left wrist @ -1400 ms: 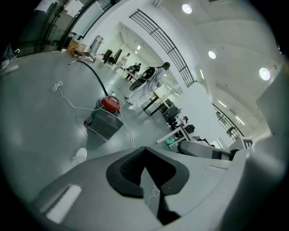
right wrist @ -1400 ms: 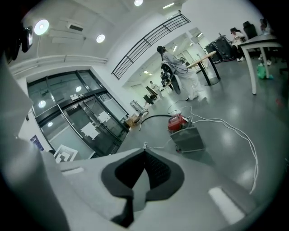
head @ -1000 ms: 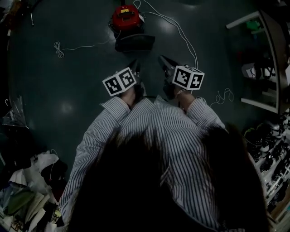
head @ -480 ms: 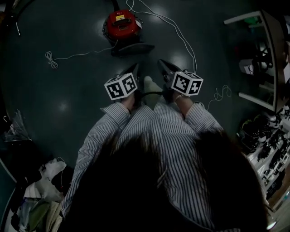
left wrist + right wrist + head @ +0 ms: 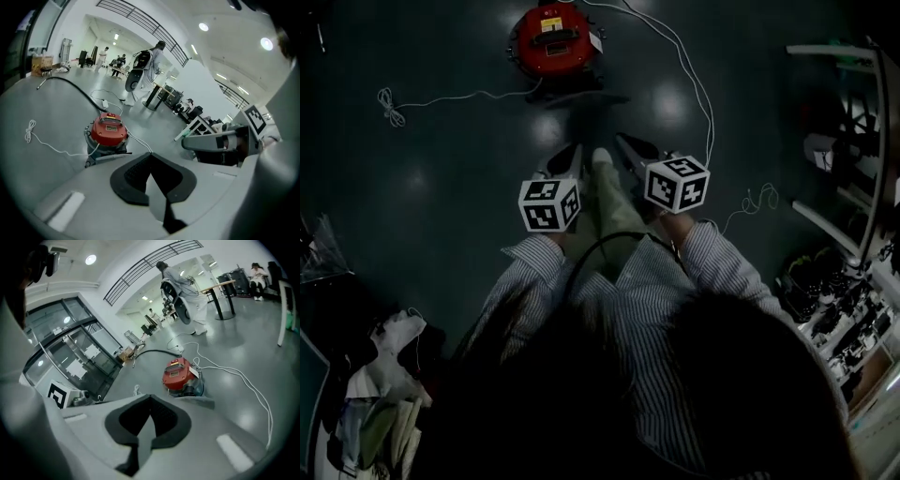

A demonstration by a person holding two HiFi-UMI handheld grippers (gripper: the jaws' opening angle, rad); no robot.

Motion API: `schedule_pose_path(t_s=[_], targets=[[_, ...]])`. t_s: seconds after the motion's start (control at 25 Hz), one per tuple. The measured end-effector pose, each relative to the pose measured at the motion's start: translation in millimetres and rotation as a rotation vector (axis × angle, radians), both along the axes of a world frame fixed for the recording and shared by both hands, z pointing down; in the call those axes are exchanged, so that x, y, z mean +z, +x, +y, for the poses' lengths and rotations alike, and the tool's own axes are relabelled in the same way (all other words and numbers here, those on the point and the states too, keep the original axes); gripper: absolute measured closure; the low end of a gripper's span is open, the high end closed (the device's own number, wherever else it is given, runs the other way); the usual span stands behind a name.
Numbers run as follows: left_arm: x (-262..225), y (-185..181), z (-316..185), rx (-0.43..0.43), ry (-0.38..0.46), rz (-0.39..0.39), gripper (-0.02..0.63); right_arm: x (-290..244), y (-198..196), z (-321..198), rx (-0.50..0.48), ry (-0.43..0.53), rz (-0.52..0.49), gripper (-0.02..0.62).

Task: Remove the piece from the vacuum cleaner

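Fingers pressed together on left gripper (image 5: 570, 152) and right gripper (image 5: 624, 142), pinching nothing. Held side by side above floor (image 5: 441, 150), well apart from red vacuum cleaner (image 5: 547, 37).

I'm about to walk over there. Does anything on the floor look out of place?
Yes: a white cord trails loose across the floor from the red vacuum cleaner, with another strand ending in a tangle at the left. Nothing looks spilled.

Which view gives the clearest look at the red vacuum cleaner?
The right gripper view: the vacuum cleaner is brightly lit, with its red top and base both showing. The left gripper view shows it nearly as well. The head view shows it dark, from above.
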State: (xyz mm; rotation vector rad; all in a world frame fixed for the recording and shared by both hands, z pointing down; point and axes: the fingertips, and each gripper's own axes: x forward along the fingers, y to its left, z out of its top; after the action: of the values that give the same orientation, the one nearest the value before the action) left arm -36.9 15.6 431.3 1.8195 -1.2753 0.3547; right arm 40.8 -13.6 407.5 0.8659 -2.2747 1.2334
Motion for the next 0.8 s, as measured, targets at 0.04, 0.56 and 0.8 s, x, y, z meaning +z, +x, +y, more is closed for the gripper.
schedule_pose_path(t_s=[0.04,0.56,0.8], targets=[[13.6,-0.6,-4.4,0.006,0.01,-0.018,0.6,15.6,-3.9,-3.7,-0.027,0.001,0.007,0.594],[222.4,-8.9,-43.4,0.036,0.008,-0.2,0.6,223.3,5.5,-41.0,-0.202,0.087,0.191,0.594],[250.6,-9.6,-80.0,0.212,0.105,-0.322,0.598,259.8,-1.5,-66.9,-0.456,0.281,0.355,0.572]])
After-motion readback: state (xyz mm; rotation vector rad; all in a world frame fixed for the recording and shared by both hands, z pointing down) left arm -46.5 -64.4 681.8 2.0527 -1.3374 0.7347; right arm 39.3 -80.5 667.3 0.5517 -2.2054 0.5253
